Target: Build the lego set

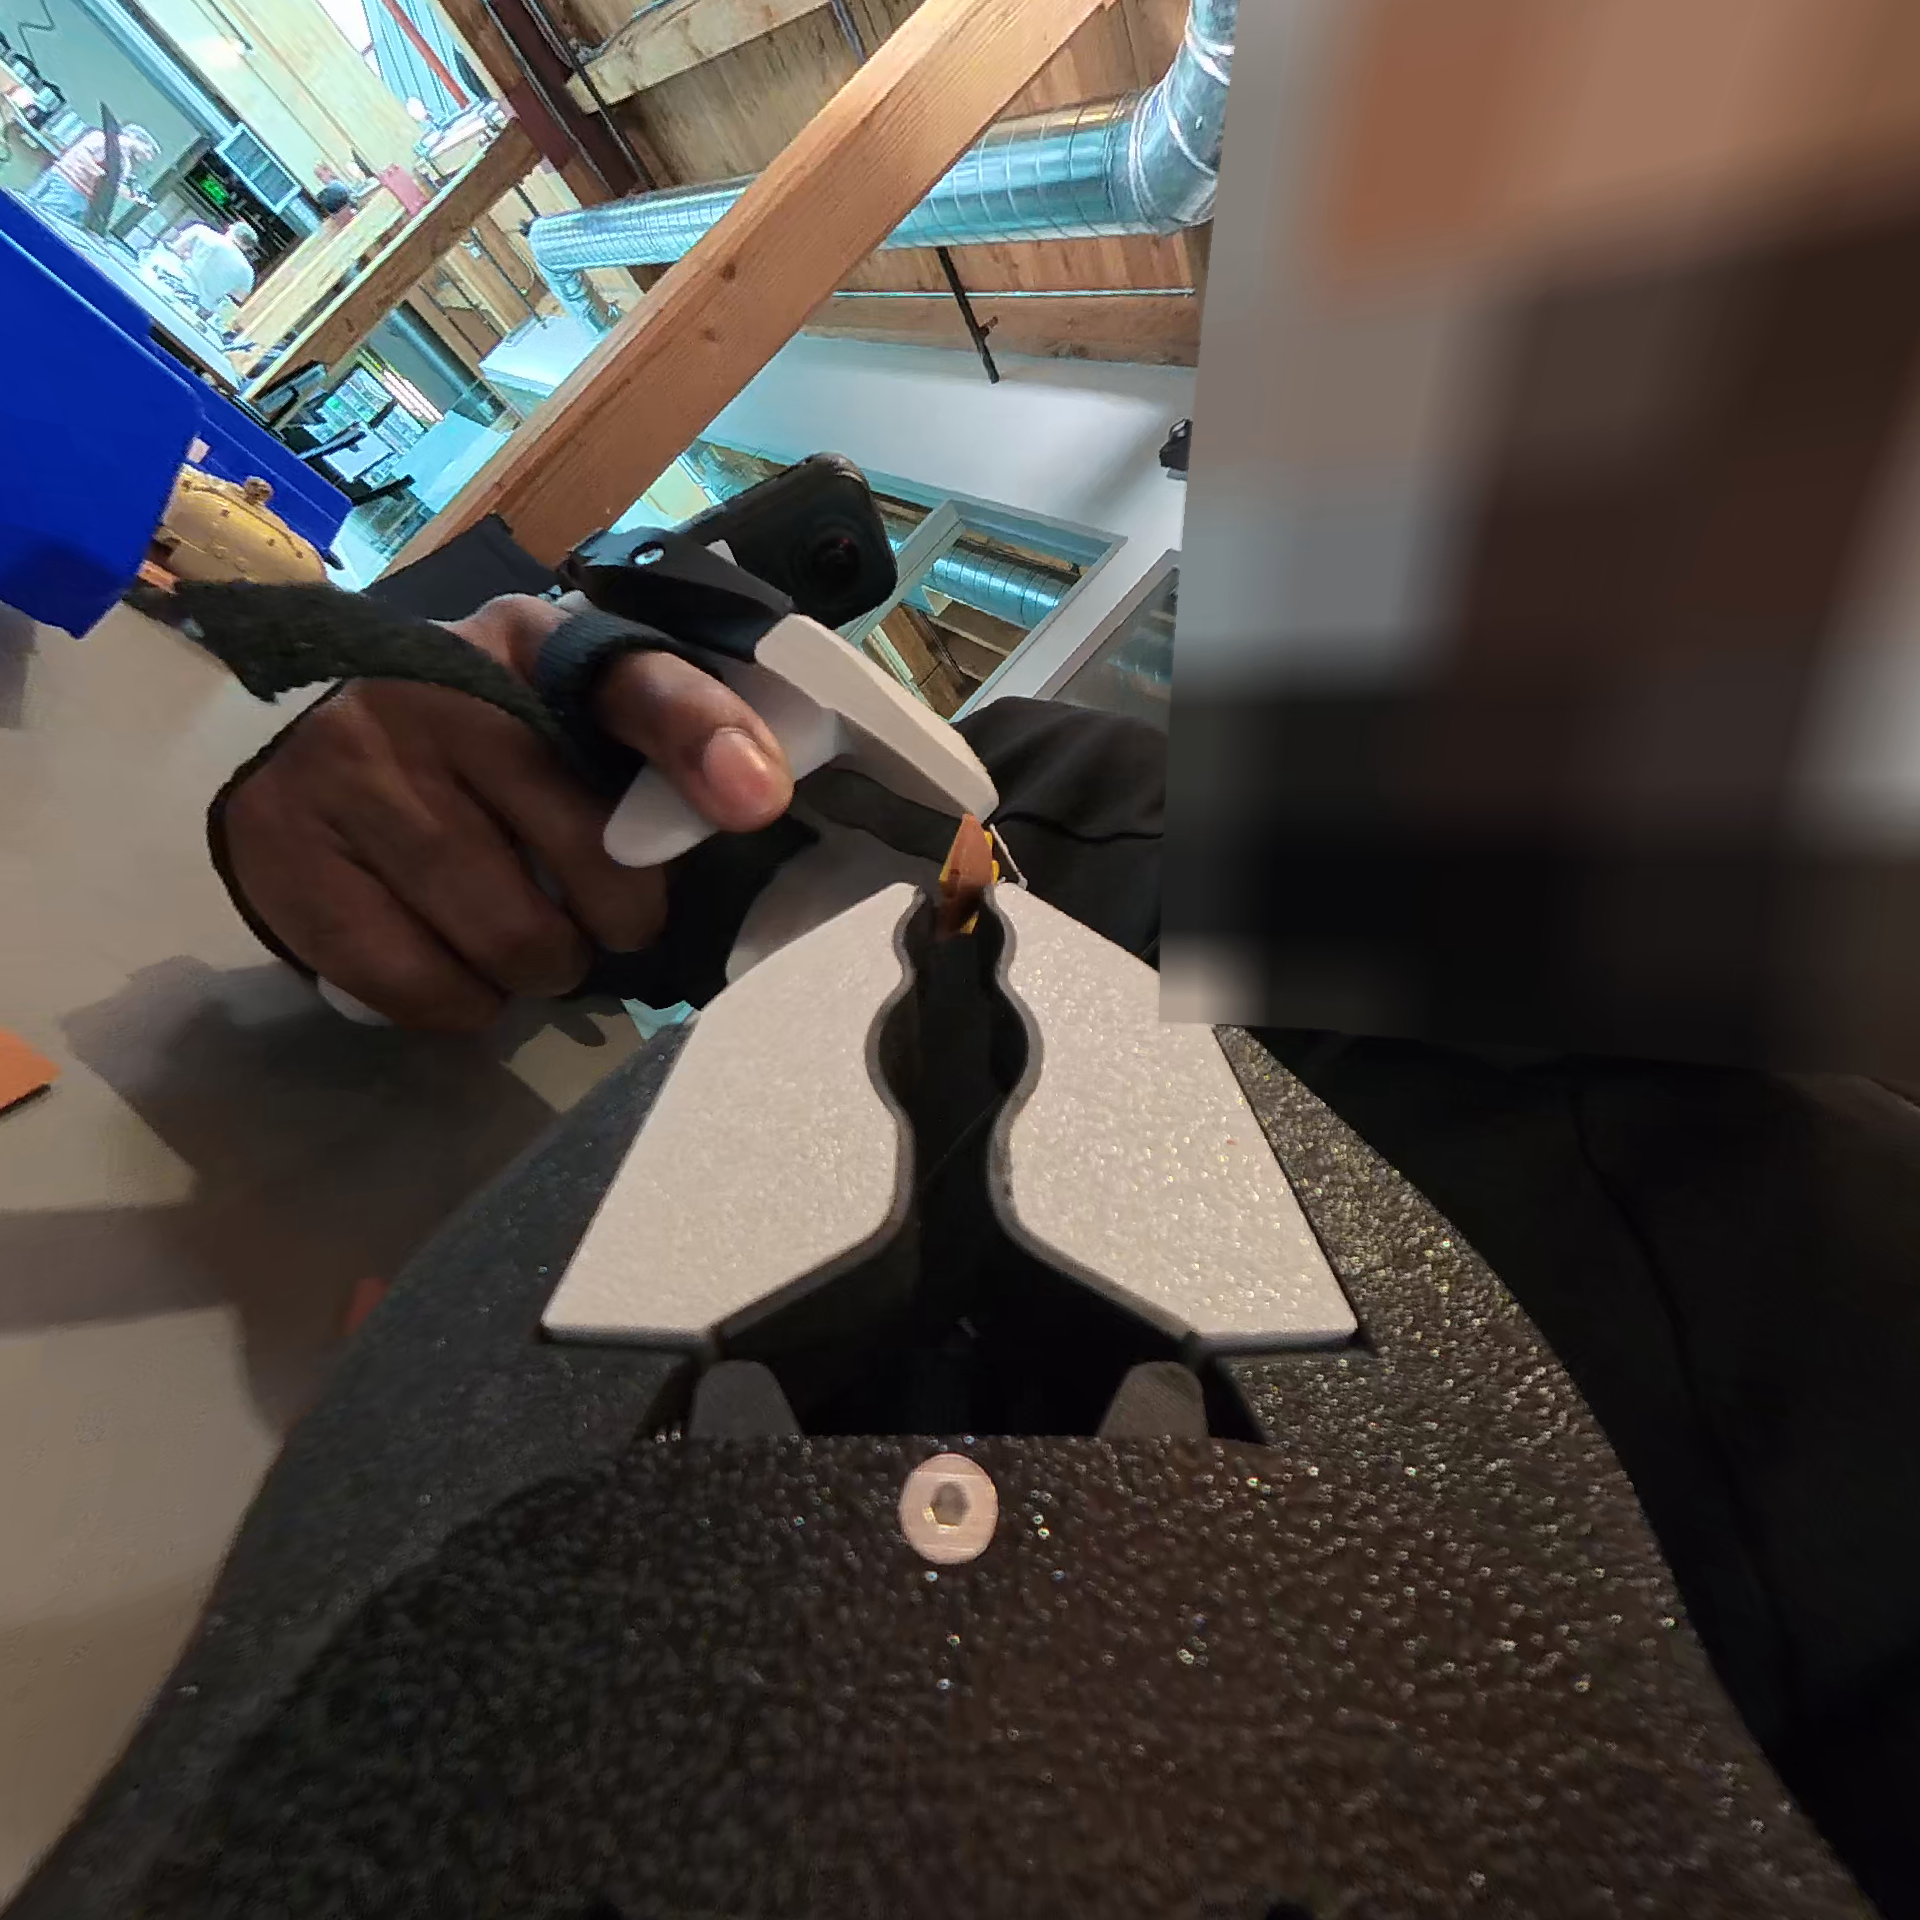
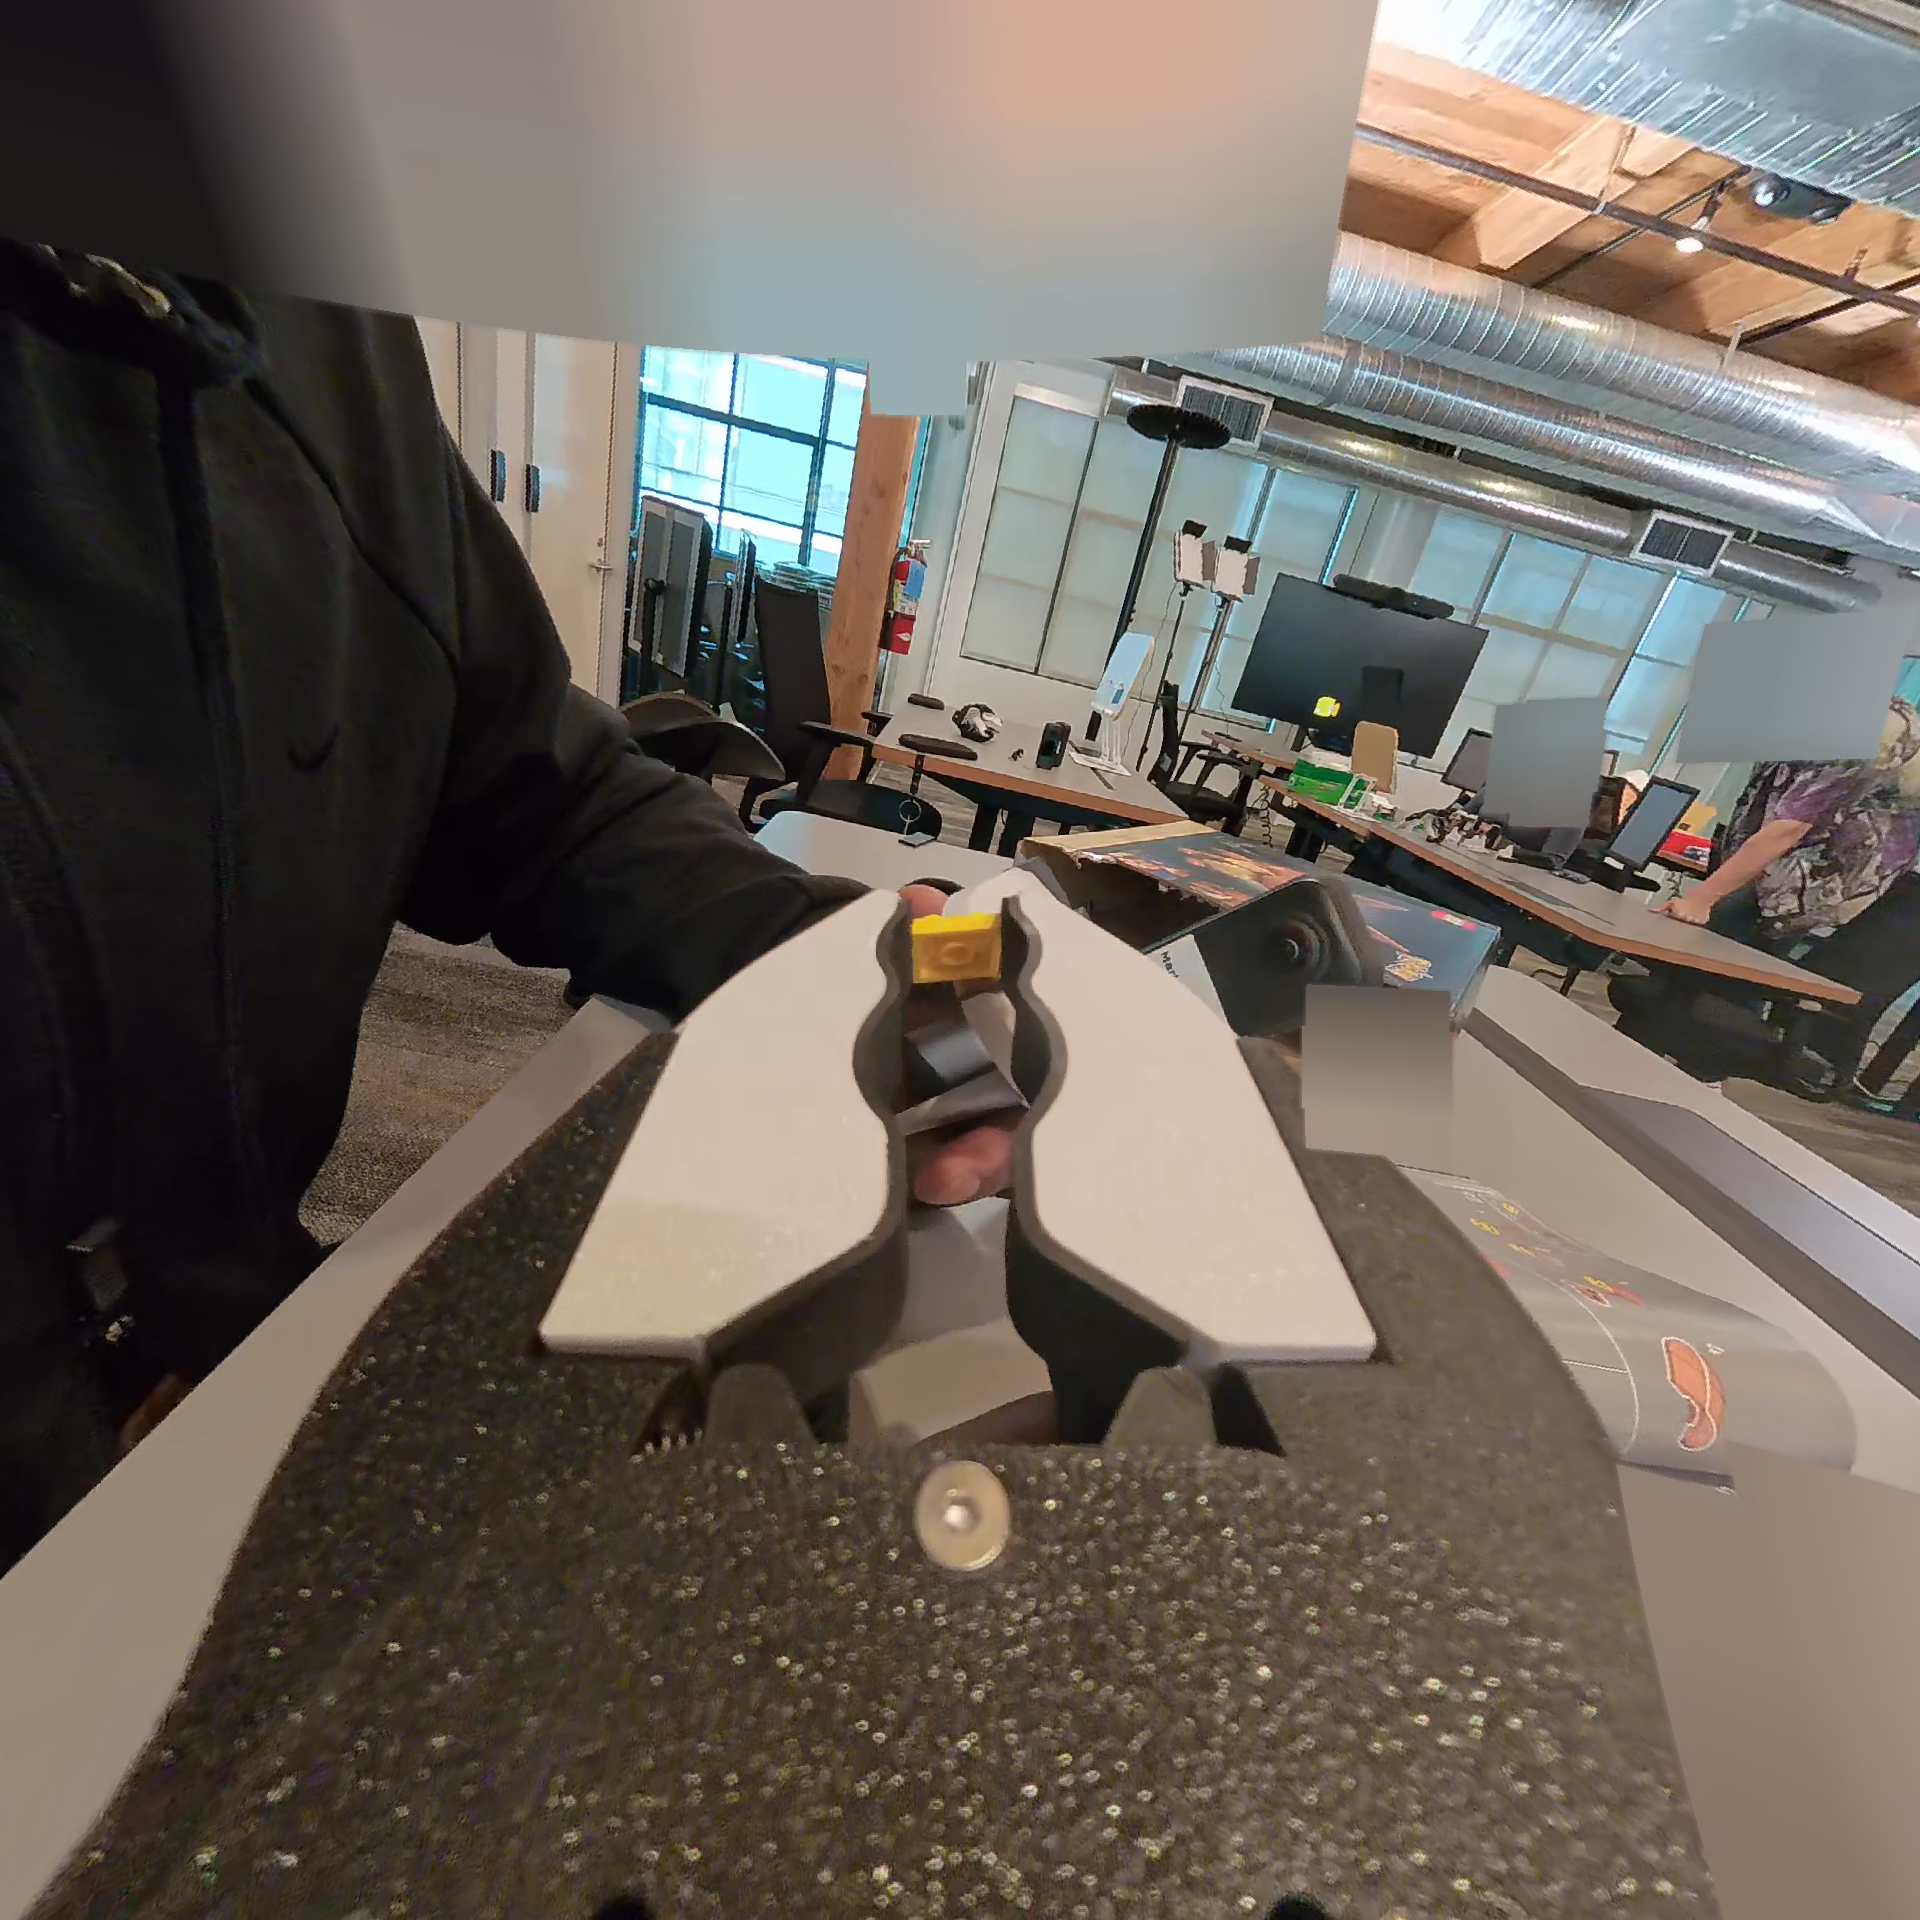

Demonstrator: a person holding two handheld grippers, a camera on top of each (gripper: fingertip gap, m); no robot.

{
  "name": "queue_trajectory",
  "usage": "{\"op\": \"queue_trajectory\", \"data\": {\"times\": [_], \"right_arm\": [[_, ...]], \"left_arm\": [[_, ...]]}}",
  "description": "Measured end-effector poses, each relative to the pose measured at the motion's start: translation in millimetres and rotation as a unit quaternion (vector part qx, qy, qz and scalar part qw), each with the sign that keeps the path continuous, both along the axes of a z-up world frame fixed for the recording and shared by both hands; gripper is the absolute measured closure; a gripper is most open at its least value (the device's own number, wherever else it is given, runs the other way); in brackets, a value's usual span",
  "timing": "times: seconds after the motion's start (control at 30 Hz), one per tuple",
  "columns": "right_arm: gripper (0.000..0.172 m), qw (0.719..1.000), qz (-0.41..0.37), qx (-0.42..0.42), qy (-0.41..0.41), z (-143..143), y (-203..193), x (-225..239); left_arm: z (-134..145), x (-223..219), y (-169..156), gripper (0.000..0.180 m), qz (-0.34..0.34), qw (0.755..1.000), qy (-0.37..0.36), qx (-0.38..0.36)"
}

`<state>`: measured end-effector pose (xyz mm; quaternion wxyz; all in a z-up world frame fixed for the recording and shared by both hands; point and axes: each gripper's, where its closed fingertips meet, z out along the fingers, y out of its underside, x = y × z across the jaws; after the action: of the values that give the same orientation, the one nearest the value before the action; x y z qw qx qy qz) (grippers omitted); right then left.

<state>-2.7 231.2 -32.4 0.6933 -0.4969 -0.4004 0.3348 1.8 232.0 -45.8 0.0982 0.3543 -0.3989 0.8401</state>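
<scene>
In the left wrist view my left gripper (image 1: 958, 906) is shut on a thin brown piece (image 1: 964, 868) that stands up edge-on between its white fingertips. Bits of a small yellow brick (image 1: 950, 883) show against that piece. My right gripper (image 1: 982, 821), held by a hand (image 1: 416, 831), comes in from the upper left with its tip at the top of the brown piece. In the right wrist view my right gripper (image 2: 956, 951) is shut on the yellow brick (image 2: 956, 948), both pads pressed on its sides. The left gripper's camera body (image 2: 1288, 945) is just behind it.
A blue bin (image 1: 73, 436) and a gold-coloured object (image 1: 229, 530) stand at the far left on the grey table (image 1: 104, 883). A torn printed cardboard box (image 2: 1195, 857) and an open booklet (image 2: 1662, 1361) lie to the right. The person's black hooded top (image 2: 208, 727) is close. My left and right fingertips are right by each other.
</scene>
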Motion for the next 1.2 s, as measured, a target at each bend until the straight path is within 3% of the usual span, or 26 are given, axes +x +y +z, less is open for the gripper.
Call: {"op": "queue_trajectory", "data": {"times": [1.2], "right_arm": [[0.156,1.000,0.001,0.008,-0.007,-2.1,-1.2,-3.8]], "left_arm": [[4.8,-0.4,-6.7,0.171,-0.020,0.999,-0.004,-0.028]]}}
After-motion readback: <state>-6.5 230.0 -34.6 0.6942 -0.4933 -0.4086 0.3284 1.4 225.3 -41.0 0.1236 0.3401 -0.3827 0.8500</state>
